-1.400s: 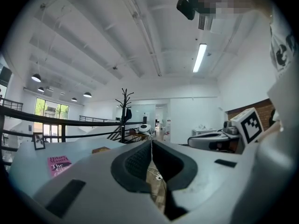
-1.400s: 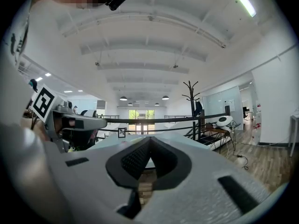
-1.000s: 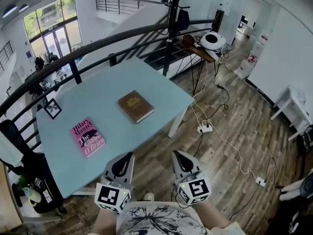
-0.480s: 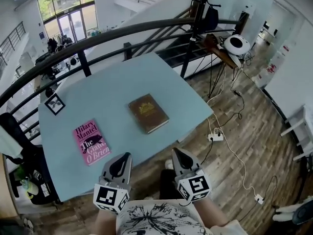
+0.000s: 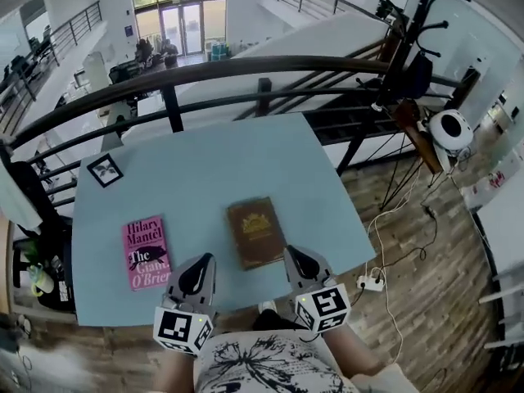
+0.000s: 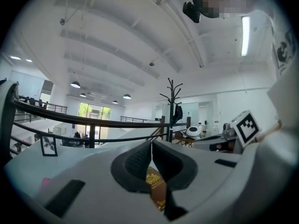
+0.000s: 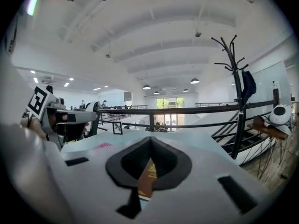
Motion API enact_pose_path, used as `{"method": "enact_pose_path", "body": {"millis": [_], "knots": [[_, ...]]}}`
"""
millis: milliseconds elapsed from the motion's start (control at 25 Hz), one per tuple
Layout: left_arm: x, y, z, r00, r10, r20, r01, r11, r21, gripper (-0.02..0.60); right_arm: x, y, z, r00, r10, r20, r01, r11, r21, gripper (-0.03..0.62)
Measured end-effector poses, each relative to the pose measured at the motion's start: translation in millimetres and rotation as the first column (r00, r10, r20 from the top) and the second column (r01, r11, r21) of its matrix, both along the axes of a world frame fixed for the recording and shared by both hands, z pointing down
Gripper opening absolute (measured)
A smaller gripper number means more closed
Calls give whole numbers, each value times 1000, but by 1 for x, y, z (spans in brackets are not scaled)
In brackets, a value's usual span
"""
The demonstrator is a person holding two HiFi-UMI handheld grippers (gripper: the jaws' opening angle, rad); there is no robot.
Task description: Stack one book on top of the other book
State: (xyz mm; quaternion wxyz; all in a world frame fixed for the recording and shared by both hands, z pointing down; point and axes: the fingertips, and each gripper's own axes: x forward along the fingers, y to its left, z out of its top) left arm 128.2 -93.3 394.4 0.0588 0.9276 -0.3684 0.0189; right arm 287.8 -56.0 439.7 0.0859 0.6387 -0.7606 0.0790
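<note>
Has come up to the near edge of the pale blue rectangular counter (image 5: 229,158) within the last second, bringing both books much closer than before. Carries the white left gripper (image 5: 201,262) and the white right gripper (image 5: 295,256) side by side, low over that near edge, each with its jaws pressed together on nothing. Now finds the brown hardback book with a gold emblem (image 5: 256,232) lying flat by the middle of the near edge, between the two grippers and just beyond them, nearer the right one. Shows through the notch under the closed jaws in both gripper views, so lies ahead of them, not held. Finds the pink paperback book with black and white lettering (image 5: 146,252) flat too, left of the brown one and well apart from it, near the left gripper. Leaves both books untouched and unstacked. Judged from this: approach about done, stacking not begun. Next likely calls for opening one pair of jaws, sliding them round a book's edge, lifting it and setting it squarely on the other. Risks a thin flat cover slipping from the pads, or pushing the lower book across the smooth top.
</note>
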Motion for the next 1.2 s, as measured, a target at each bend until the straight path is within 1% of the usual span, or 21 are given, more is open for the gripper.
{"method": "enact_pose_path", "body": {"millis": [200, 360, 440, 600, 720, 800, 840, 880, 960, 1160, 1200], "knots": [[40, -32, 8, 995, -99, 0, 99, 995, -8, 14, 44, -51, 16, 994, -111, 16, 112, 992, -66, -9], [55, -46, 19, 984, -175, -4, 175, 984, -28, 14, 55, -76, 42, 975, -219, 41, 223, 963, -148, -8], [60, -51, 24, 980, -200, -3, 200, 979, -29, 14, 57, -84, 59, 963, -263, 59, 269, 943, -198, -8], [70, -62, 35, 975, -220, 2, 220, 975, -30, 14, 60, -100, 93, 942, -320, 99, 335, 897, -290, -8], [75, -67, 48, 973, -231, 21, 232, 972, -32, 14, 63, -109, 126, 930, -344, 129, 367, 856, -365, -6], [79, -72, 58, 971, -237, 37, 238, 971, -29, 14, 66, -115, 153, 924, -350, 155, 383, 821, -424, 0], [80, -75, 62, 970, -241, 45, 242, 970, -31, 14, 65, -117, 166, 918, -355, 178, 396, 797, -456, 109], [81, -77, 67, 968, -246, 53, 248, 968, -35, 14, 64, -119, 178, 912, -357, 202, 410, 772, -486, 183], [82, -80, 75, 964, -257, 65, 261, 964, -50, 14, 64, -122, 197, 907, -351, 233, 421, 737, -528, 197], [82, -87, 99, 957, -270, 102, 279, 956, -91, 14, 62, -133, 228, 900, -316, 301, 436, 683, -586, 287], [82, -88, 103, 956, -272, 108, 282, 954, -99, 14, 61, -135, 232, 895, -308, 321, 444, 672, -592, 295]]}}
